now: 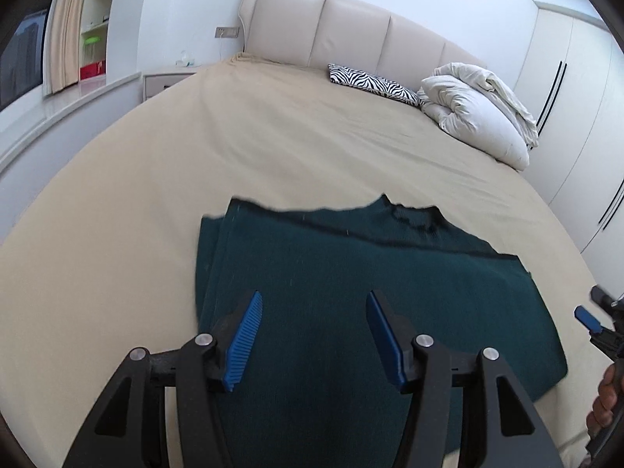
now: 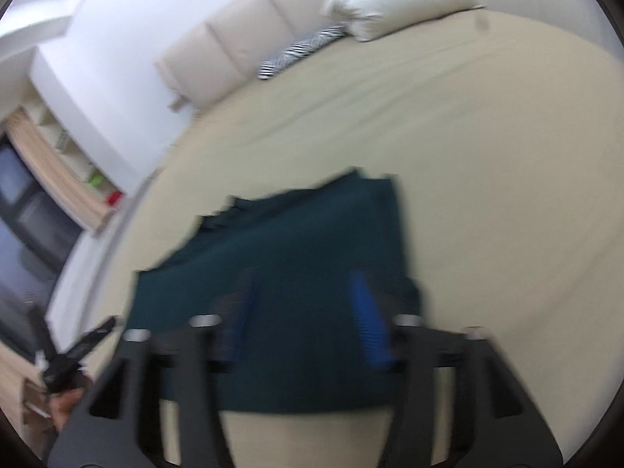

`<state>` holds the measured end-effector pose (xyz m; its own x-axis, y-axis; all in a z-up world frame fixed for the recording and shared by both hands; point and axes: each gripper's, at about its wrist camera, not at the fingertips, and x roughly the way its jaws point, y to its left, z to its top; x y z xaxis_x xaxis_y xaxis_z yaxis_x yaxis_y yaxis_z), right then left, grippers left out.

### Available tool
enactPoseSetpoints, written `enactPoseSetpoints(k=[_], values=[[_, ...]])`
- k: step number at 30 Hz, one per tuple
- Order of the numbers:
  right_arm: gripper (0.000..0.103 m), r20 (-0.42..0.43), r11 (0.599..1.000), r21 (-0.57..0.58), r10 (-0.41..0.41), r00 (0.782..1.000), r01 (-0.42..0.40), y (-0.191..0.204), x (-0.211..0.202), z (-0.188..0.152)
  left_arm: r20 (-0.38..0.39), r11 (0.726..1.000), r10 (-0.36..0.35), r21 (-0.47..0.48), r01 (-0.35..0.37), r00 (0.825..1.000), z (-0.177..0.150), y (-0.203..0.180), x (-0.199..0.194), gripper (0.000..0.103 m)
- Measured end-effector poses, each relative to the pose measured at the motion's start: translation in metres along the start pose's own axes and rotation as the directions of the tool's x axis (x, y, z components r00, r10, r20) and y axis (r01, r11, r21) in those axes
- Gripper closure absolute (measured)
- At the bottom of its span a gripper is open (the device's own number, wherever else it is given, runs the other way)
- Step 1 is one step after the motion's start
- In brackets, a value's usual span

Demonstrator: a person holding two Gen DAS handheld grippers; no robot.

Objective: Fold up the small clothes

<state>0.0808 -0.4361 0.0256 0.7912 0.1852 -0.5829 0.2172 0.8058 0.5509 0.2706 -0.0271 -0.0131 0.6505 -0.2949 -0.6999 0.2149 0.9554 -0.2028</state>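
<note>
My left hand-held gripper (image 1: 314,335) hangs above the folded dark teal knit garment (image 1: 351,292), its blue-padded jaws spread apart with nothing between them. My right hand-held gripper (image 2: 308,323) is over the same garment (image 2: 296,257), blurred, its jaws also standing apart and clear of the cloth. The garment lies flat on the beige sheet of the bed (image 1: 273,148), at the end far from the padded cream headboard (image 1: 331,27). Near the headboard rest a zebra-striped cushion (image 1: 374,85) and a bundled white duvet (image 1: 479,113).
</note>
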Motion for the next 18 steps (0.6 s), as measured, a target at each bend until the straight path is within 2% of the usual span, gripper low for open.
enactPoseSetpoints(k=[2, 3, 5, 7, 8, 9, 10, 12, 14, 15, 17, 18], values=[[0.032, -0.047, 0.989, 0.041, 0.147, 0.988, -0.145, 0.016, 0.03, 0.004, -0.018, 0.999, 0.034, 0.021, -0.033, 0.999, 0.011, -0.003, 0.019, 0.044], [0.032, -0.083, 0.981, 0.069, 0.188, 0.979, -0.182, 0.022, 0.048, 0.004, -0.027, 0.999, 0.045, 0.021, -0.045, 0.999, 0.014, -0.002, 0.027, 0.044], [0.032, -0.133, 0.966, 0.123, 0.243, 0.961, -0.228, 0.029, 0.081, 0.003, -0.048, 0.997, 0.075, 0.027, -0.074, 0.996, 0.017, 0.001, 0.044, 0.044], [0.032, -0.189, 0.942, 0.181, 0.314, 0.93, -0.282, 0.032, 0.12, -0.003, -0.107, 0.994, 0.104, 0.025, -0.102, 0.989, 0.012, 0.01, 0.065, 0.044], [0.032, -0.217, 0.941, 0.212, 0.307, 0.927, -0.262, 0.027, 0.139, -0.006, -0.124, 0.996, 0.088, 0.008, -0.088, 0.988, 0.007, 0.018, 0.074, 0.043], [0.032, -0.225, 0.947, 0.231, 0.275, 0.935, -0.223, 0.021, 0.15, -0.008, -0.105, 0.997, 0.074, 0.002, -0.074, 0.992, 0.005, 0.023, 0.074, 0.042], [0.039, -0.214, 0.945, 0.258, 0.257, 0.942, -0.2, 0.009, 0.157, -0.01, -0.084, 0.998, 0.058, 0.003, -0.058, 0.995, 0.003, 0.026, 0.073, 0.042], [0.047, -0.143, 0.923, 0.305, 0.289, 0.947, -0.236, -0.015, 0.153, -0.006, -0.068, 0.999, 0.043, 0.008, -0.042, 0.997, 0.0, 0.028, 0.072, 0.042], [0.047, -0.06, 0.891, 0.366, 0.313, 0.948, -0.271, -0.043, 0.138, -0.002, -0.066, 0.999, 0.038, 0.009, -0.038, 0.997, 0.0, 0.029, 0.073, 0.041], [0.048, -0.022, 0.884, 0.383, 0.297, 0.955, -0.267, -0.06, 0.126, 0.0, -0.065, 0.999, 0.038, 0.01, -0.038, 0.997, -0.001, 0.029, 0.073, 0.04], [0.051, 0.025, 0.898, 0.386, 0.218, 0.976, -0.21, -0.083, 0.104, 0.004, -0.06, 0.999, 0.038, 0.011, -0.037, 0.997, -0.002, 0.029, 0.074, 0.04], [0.057, 0.047, 0.899, 0.395, 0.184, 0.982, -0.187, -0.095, 0.092, 0.005, -0.06, 0.999, 0.036, 0.01, -0.036, 0.998, -0.002, 0.029, 0.074, 0.04]])
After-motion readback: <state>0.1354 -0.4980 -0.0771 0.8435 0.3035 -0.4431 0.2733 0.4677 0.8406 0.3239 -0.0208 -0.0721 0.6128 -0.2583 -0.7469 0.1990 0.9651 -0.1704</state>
